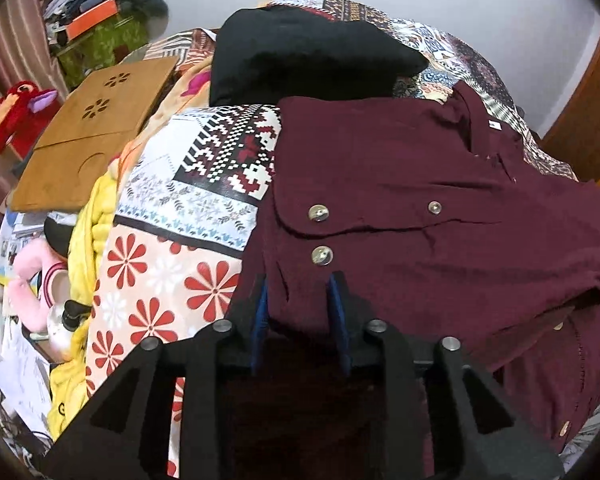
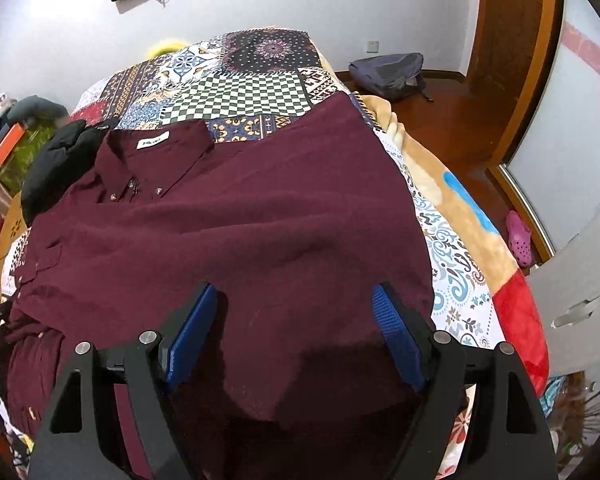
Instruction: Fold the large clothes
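Bed: patchwork cover; bears every item below and is the reference for all positions.
Maroon shirt: spread flat across the middle of the bed, collar with white label toward the far end, hem toward the near edge.
Left sleeve: folded inward over the shirt's chest; its buttoned cuff lies on the body panel, well inside the bed's left edge.
Black garment: bundled at the bed's far left, beyond the shirt's shoulder.
Right gripper: jaws wide apart above the shirt's lower half, at the near edge of the bed; holds nothing.
Left gripper: jaws partly open, a narrow gap; shirt fabric shows between the blue pads near the folded cuff, but they do not appear to clamp it.
Progress, done: shirt laid out and smoothed; one sleeve appears turned in.
Progress, left: judged early stage. The right side still extends to the bed's right edge, so the second side fold and the lengthwise hem-to-collar folds remain.
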